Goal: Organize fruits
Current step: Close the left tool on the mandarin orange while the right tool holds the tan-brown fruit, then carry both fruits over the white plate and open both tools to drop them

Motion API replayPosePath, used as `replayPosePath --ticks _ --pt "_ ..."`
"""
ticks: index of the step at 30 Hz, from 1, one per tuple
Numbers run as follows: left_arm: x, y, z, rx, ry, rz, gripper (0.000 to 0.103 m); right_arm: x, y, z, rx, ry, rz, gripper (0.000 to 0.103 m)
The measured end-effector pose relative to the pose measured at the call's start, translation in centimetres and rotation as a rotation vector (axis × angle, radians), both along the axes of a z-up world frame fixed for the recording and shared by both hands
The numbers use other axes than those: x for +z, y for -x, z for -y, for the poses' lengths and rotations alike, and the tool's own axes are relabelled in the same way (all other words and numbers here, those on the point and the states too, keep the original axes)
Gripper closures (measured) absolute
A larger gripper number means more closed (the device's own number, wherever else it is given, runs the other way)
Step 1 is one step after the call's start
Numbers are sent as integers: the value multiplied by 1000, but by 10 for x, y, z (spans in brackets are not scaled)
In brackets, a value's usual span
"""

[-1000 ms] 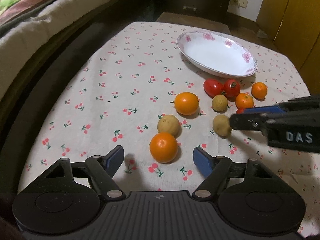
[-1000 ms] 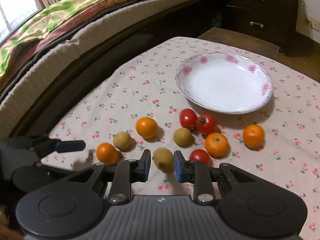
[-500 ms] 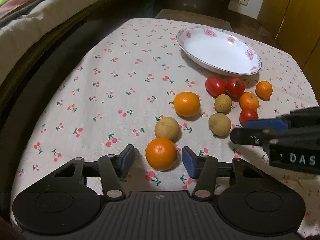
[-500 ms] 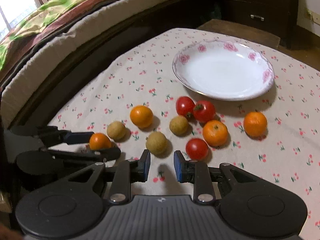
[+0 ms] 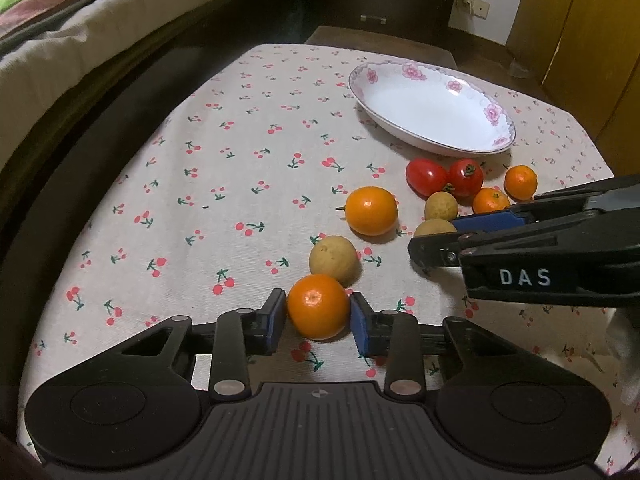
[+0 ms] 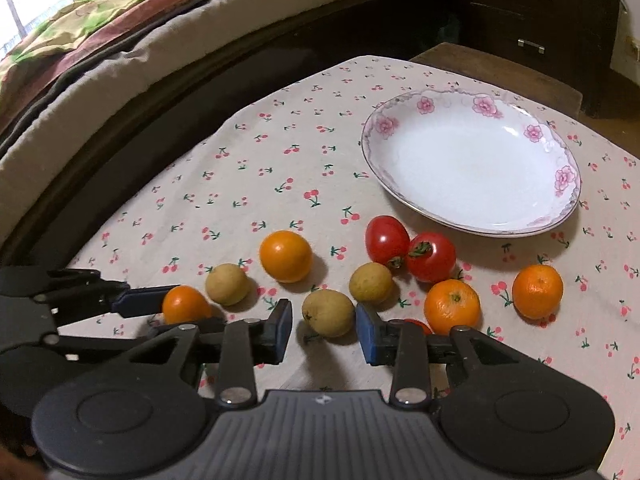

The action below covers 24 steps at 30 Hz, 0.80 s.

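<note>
The left gripper (image 5: 318,318) is closing on an orange (image 5: 318,306), pads touching it. The right gripper (image 6: 324,330) is opening around a yellow fruit (image 6: 328,313); only its view shows the gaps beside it.

A white plate (image 6: 472,168) with a pink-flower rim lies empty at the far side of the cloth. Nearer, the fruits are scattered in a loose group: two red tomatoes (image 6: 412,250) touching each other just before the plate, four oranges, and three tan round fruits. The nearest orange (image 5: 318,306) is set between blue pads, a tan fruit (image 5: 334,260) touching it behind. Another tan fruit (image 6: 328,313) sits between the other blue pads. A third tomato is mostly hidden.
</note>
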State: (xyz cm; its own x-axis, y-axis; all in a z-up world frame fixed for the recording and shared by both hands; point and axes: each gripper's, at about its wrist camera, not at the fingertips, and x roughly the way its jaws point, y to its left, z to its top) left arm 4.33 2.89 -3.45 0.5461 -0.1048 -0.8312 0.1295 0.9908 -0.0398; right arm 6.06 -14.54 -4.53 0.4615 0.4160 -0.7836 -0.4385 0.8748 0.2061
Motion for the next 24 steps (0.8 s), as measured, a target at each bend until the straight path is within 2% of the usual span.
replayPosePath --ticks 6,14,20,24 --pt "0 0 3 -10 -16 1 62 -3 1 0 6 13 -4 72" --pt "0 1 6 -15 -29 -9 62 4 11 7 -4 11 -13 72" --pt "4 6 4 -15 -25 -15 62 16 24 19 -29 3 0 72" --pt "10 8 3 -11 11 -17 62 25 33 24 -35 -6 15 72"
